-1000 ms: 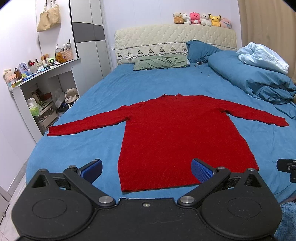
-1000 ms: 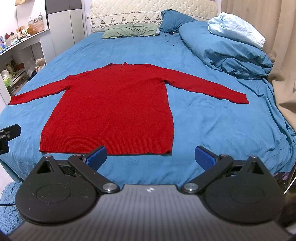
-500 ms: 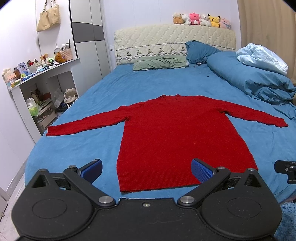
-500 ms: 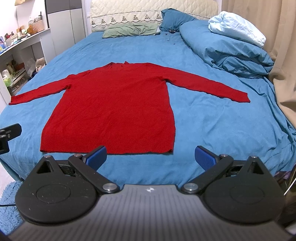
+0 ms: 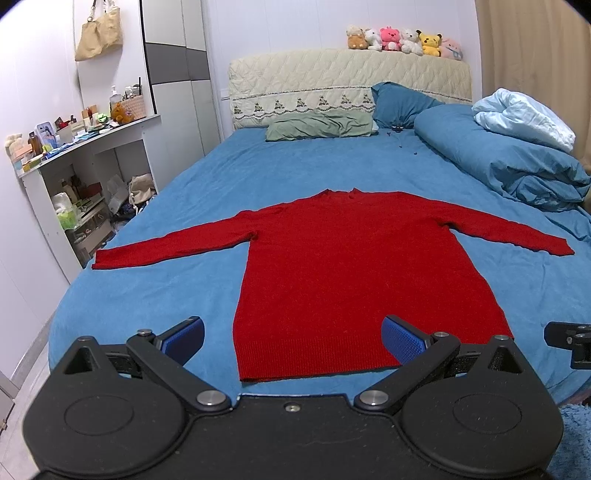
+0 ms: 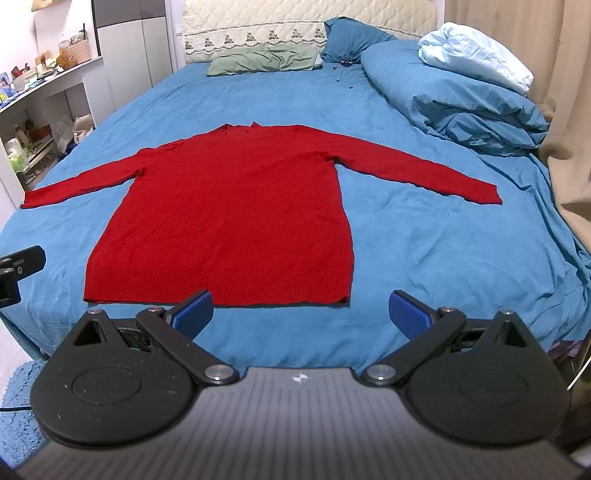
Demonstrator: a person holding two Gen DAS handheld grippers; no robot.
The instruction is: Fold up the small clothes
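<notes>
Red knit sweater, long-sleeved, lies flat and unfolded on the blue sheet of a bed, collar toward the headboard, hem toward the foot. Both sleeves are spread out sideways; the left cuff lies near the sheet's left edge, the right cuff stops short of the bunched bedding.

Left gripper: empty, jaws spread wide, blue pads showing. It hovers at the foot of the bed just before the hem, apart from the cloth. In its view the hem's left corner sits between the two pads.

Right gripper: empty, jaws spread wide. It hovers before the hem's right corner, not touching; its left pad overlaps the hem edge in the view.

Bedding: green pillow and dark blue pillow against the headboard; blue duvet heaped along the right side, with a pale blue blanket on top of it.

Row of plush toys on top of the headboard.

White shelf unit left of the bed, cluttered with small items. Beige bag hangs on the wall above it. Beige curtain at the right.
</notes>
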